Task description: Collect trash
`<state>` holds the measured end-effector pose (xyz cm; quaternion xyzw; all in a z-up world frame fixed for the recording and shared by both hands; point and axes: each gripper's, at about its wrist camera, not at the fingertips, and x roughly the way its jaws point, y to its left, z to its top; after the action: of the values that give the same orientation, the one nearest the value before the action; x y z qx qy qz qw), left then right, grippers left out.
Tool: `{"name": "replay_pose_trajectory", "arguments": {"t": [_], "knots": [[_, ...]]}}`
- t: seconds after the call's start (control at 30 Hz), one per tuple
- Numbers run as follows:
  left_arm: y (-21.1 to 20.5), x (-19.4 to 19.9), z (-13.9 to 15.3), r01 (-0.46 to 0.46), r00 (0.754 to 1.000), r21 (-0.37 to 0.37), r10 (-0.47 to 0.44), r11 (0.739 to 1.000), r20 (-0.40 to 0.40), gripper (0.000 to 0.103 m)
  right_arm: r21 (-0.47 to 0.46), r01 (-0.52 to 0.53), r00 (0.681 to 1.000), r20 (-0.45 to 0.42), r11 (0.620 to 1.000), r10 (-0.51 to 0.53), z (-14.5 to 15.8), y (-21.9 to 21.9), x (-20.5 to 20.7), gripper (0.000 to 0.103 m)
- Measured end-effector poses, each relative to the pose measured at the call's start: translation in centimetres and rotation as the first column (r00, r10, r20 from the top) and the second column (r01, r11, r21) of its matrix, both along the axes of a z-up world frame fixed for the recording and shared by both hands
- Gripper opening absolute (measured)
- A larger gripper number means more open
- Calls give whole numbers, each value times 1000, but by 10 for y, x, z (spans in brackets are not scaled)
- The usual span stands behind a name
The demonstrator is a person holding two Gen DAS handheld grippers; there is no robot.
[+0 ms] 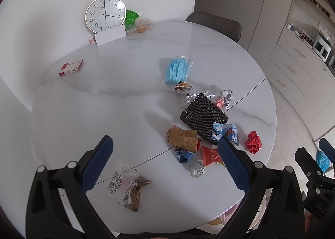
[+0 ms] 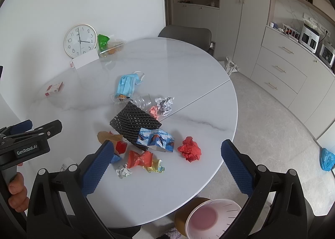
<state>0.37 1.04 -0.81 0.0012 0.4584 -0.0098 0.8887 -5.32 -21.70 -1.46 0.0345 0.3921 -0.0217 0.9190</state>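
Plenty of trash sits bunched at center-right of the left wrist view, so the left gripper (image 1: 165,160) hovers over it, fingers spread wide, nothing held. Right wrist view: right gripper (image 2: 167,164) equally wide and empty, red paper ball (image 2: 190,149) between its fingers, bin (image 2: 206,219) at bottom, probably handy for drops.

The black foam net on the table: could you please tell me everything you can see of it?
The black foam net is a flattened sleeve of soft-looking, open diamond mesh, lying flat near the middle of the marble table. Its far corner overlaps the crushed clear plastic bottle, and the blue printed carton covers its near corner. The brown paper wrapper lies alongside it. Neither gripper touches it.
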Motion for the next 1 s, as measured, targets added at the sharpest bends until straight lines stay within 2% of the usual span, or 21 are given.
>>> {"name": "replay_pose_trajectory", "arguments": {"t": [1.0], "knots": [[0,0,0,-2,1000,2,2,1000,-2,95,1,1,1000,-10,1000,-1,-2,0,2,101]]}}
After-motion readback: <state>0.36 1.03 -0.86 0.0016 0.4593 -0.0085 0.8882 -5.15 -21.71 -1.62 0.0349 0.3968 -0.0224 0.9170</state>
